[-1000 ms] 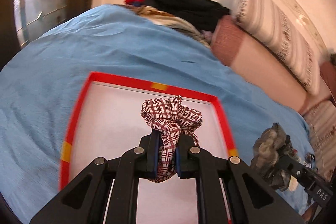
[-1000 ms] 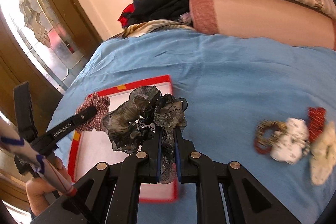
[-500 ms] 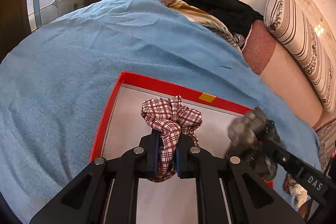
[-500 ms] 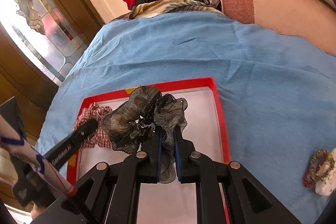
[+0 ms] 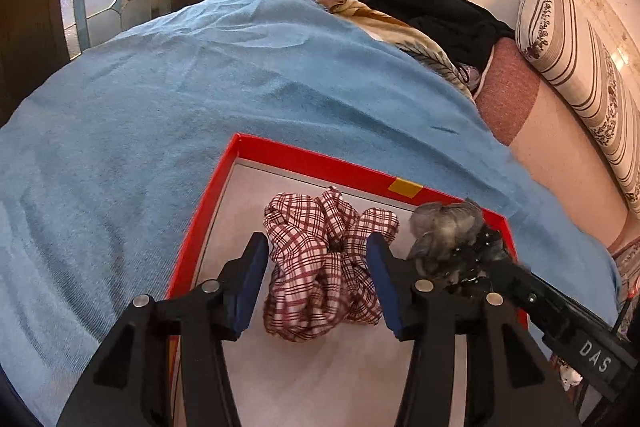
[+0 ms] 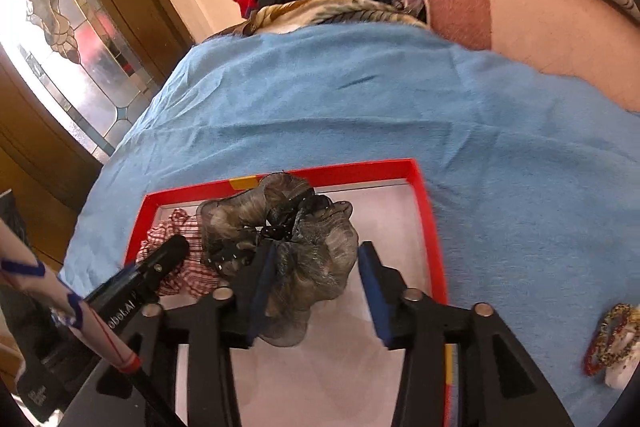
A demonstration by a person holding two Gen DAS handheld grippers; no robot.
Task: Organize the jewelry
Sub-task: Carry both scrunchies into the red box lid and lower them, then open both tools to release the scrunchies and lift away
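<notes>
A red-rimmed box [image 5: 308,160] with a white floor lies on the blue bedspread; it also shows in the right wrist view [image 6: 432,223]. A red-and-white plaid scrunchie [image 5: 320,267] lies on the box floor between the open jaws of my left gripper [image 5: 316,259]. A grey sheer scrunchie [image 6: 288,247] rests in the box between the open jaws of my right gripper [image 6: 316,263], leaning on the left finger. The grey scrunchie [image 5: 448,231] and the right gripper also show in the left wrist view. The plaid scrunchie [image 6: 176,247] shows partly behind the left gripper's finger in the right wrist view.
Beaded bracelets and a white scrunchie [image 6: 608,339] lie on the blue bedspread [image 6: 520,167] to the right of the box. A pile of clothes [image 5: 420,3], a pink bolster [image 5: 540,131] and a striped pillow [image 5: 580,39] lie along the wall behind.
Both grippers have opened and let go of their scrunchies, which now lie in the box. The right gripper moved left over the box beside the left one.
</notes>
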